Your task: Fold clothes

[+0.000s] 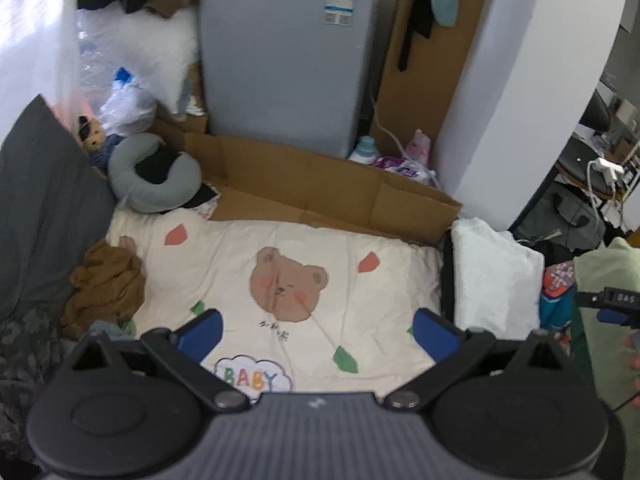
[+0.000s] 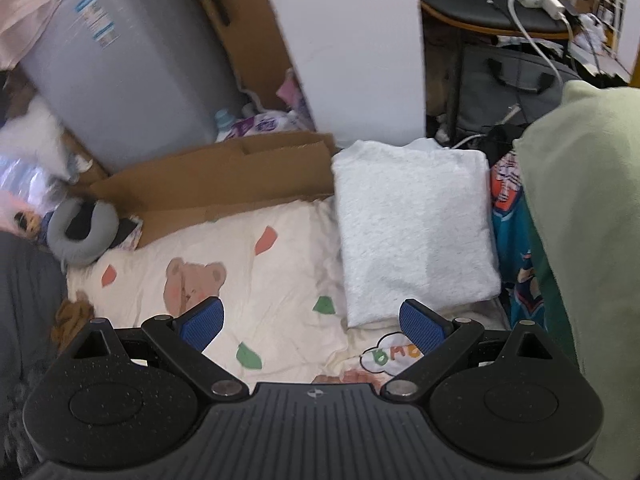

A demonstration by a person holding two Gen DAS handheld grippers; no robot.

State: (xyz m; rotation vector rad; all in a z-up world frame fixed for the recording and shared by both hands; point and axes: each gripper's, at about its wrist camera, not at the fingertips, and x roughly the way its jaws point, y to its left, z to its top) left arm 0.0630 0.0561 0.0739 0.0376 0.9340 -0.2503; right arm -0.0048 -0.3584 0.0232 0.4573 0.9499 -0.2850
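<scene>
I see a pale grey garment [image 2: 416, 228] folded into a neat, thick rectangle, lying flat at the right edge of the bed. A crumpled brown garment [image 1: 106, 286] sits bunched at the left edge.

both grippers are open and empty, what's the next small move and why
Probably reach the left gripper toward the crumpled brown garment at the blanket's left edge. The grey garment already lies folded on the right, both grippers hold nothing, and the right gripper is far from the brown one.
</scene>
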